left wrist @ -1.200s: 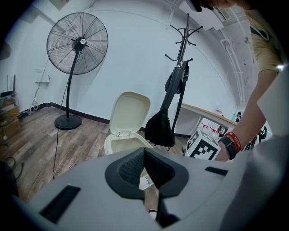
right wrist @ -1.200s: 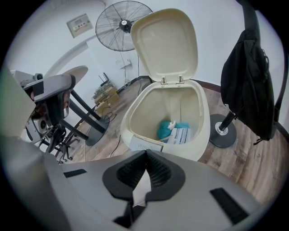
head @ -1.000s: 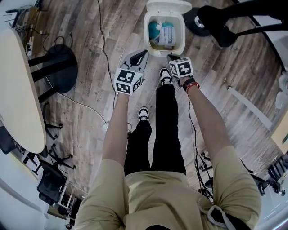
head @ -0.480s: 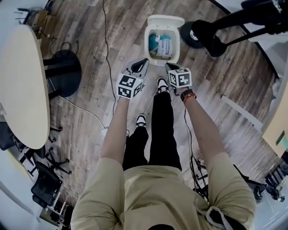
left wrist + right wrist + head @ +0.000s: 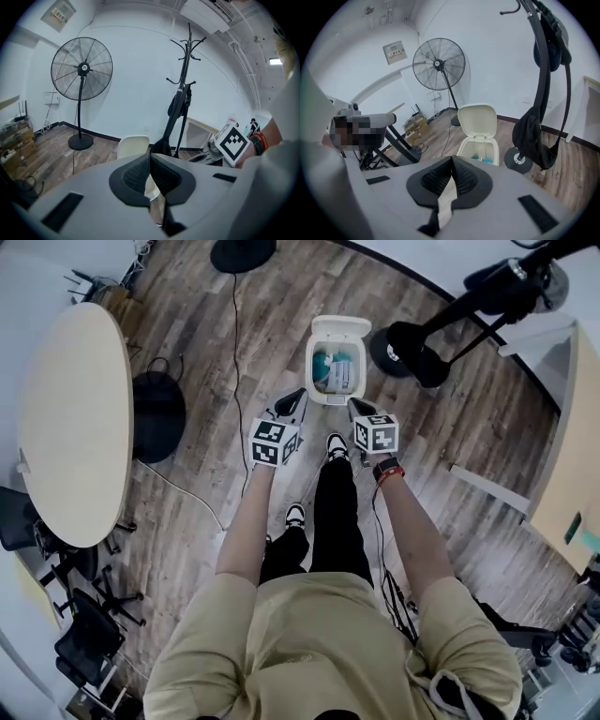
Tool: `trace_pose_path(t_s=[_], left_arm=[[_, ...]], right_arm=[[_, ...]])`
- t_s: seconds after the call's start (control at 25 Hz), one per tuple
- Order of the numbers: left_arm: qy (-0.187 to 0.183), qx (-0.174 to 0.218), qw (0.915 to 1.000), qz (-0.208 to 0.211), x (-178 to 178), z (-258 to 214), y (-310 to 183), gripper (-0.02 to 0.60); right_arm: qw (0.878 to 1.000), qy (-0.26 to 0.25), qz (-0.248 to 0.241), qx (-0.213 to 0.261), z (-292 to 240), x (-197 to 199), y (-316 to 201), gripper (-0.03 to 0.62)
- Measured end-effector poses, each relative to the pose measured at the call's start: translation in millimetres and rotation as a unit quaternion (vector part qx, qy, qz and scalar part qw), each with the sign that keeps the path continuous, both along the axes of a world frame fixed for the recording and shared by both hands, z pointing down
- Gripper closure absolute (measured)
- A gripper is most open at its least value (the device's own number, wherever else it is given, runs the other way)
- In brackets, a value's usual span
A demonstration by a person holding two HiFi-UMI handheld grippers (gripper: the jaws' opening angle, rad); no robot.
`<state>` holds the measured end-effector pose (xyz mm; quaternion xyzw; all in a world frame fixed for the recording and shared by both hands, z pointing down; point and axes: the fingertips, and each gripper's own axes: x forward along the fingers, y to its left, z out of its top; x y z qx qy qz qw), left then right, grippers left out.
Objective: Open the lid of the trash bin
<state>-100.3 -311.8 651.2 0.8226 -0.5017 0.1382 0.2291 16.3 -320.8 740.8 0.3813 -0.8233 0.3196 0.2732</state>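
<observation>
A small cream trash bin (image 5: 336,371) stands on the wood floor with its lid (image 5: 339,329) tipped up and back; blue and white rubbish shows inside. Both grippers hang just short of the bin's near rim, above the person's shoes. My left gripper (image 5: 294,397) is shut and holds nothing; in its own view, the left gripper (image 5: 150,159) has the raised lid (image 5: 133,144) just beyond its tips. My right gripper (image 5: 357,408) is also shut and empty. Past the right gripper (image 5: 452,164), the open bin (image 5: 478,149) and its upright lid (image 5: 477,121) show.
A coat stand with a dark bag (image 5: 541,126) stands right of the bin, its round base (image 5: 405,341) on the floor. A pedestal fan (image 5: 82,70) stands behind to the left. An oval table (image 5: 70,418) and black stool (image 5: 159,413) lie left; cables (image 5: 234,352) cross the floor.
The head view has risen and pulled back, so the bin looks smaller and farther. Both grippers stay shut in front of the bin. The lid stays up.
</observation>
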Motion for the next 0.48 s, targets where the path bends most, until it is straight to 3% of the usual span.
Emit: trace_pose_path(t_s=[0.48], left_arm=[[-0.029, 0.034, 0.999, 0.0, 2.1, -130.8, 61.2, 0.558]], right_arm=[[0.993, -0.001, 0.034, 0.111, -175.4, 24.5, 49.5, 0.58]])
